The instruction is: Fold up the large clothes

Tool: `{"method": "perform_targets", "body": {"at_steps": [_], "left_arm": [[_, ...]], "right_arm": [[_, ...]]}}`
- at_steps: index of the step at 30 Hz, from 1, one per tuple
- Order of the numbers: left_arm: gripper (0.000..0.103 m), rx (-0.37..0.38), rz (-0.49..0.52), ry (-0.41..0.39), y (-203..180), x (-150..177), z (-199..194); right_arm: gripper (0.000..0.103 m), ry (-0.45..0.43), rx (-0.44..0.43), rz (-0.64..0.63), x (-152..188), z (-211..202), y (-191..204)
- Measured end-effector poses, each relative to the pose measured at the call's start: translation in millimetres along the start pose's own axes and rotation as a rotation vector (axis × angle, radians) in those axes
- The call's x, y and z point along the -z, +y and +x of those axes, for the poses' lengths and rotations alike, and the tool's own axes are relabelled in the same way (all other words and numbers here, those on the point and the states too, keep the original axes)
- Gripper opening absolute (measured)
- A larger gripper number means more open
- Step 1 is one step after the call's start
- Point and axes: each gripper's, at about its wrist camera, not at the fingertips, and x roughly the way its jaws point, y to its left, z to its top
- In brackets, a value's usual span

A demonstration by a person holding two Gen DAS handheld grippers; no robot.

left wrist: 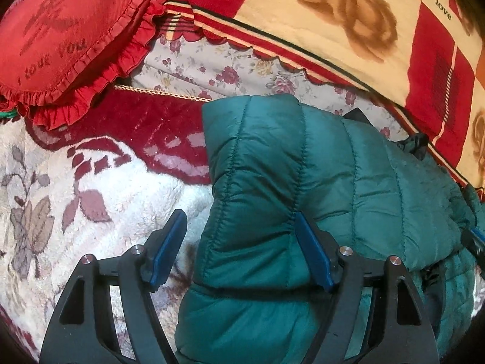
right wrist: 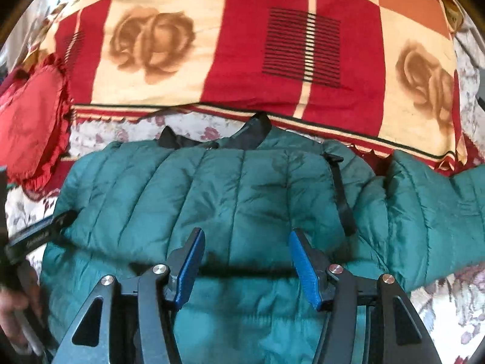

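A green quilted puffer jacket [right wrist: 242, 188] lies flat on the bed, with a sleeve folded across its body and another sleeve [right wrist: 430, 206] stretched out to the right. In the left wrist view the jacket [left wrist: 303, 188] fills the right half. My left gripper [left wrist: 239, 227] is open, its jaws straddling the jacket's left edge just above the fabric. My right gripper [right wrist: 245, 242] is open and hovers over the middle of the jacket. The left gripper's finger also shows at the left edge of the right wrist view [right wrist: 39, 233].
A red frilled cushion [left wrist: 69, 39] lies at the back left. A red and cream rose-patterned quilt [right wrist: 242, 45] is piled behind the jacket. The bed cover [left wrist: 60, 197] is white fleece with maroon flowers. A floral sheet [left wrist: 218, 72] shows between them.
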Motion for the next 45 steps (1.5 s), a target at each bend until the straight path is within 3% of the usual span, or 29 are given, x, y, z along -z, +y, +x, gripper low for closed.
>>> {"method": "perform_targets", "body": {"at_steps": [5,7,13,22,25,27,29,37,41,45], "left_arm": [[0.076,-0.013,0.009,-0.008,-1.9,0.9,1.2],[0.078,-0.017,0.01,-0.009,-1.3,1.4,1.7],[0.079,-0.022,0.011,-0.015,-1.4,2.4,1.8],[0.079,-0.039,0.024,-0.024,-3.7,2.9,1.3],[0.079,-0.044,0.029,-0.026,-5.1,3.4,0.3],[0.079,-0.042,0.033,-0.025,-5.6,4.3,-4.1],[0.078,-0.045,0.041,-0.029,-7.0,6.7,-13.6],[0.078,0.002,0.08,-0.092,-26.4,26.9,-69.1],[0.078,0.037,0.087,-0.097,-41.0,39.3,-87.8],[0.078,0.043,0.106,-0.107,-56.8,54.5,-98.7]], "right_arm": [[0.055,0.061,0.05,-0.013,10.6,25.8,-2.3],[0.056,0.08,0.031,0.031,14.5,38.6,-10.6],[0.056,0.091,0.047,0.016,18.3,29.8,-7.2],[0.056,-0.028,0.044,0.019,10.0,-12.0,-1.6],[0.056,0.009,0.072,0.031,8.0,4.4,-3.3],[0.056,0.082,0.104,0.04,11.2,25.5,-7.9],[0.056,0.095,0.086,0.068,16.1,32.1,-13.9],[0.057,0.044,0.052,0.062,36.1,-21.6,-19.9],[0.067,0.019,0.041,0.052,57.8,-50.4,-22.5],[0.067,0.028,0.033,0.029,79.3,-62.1,-21.8]]}}
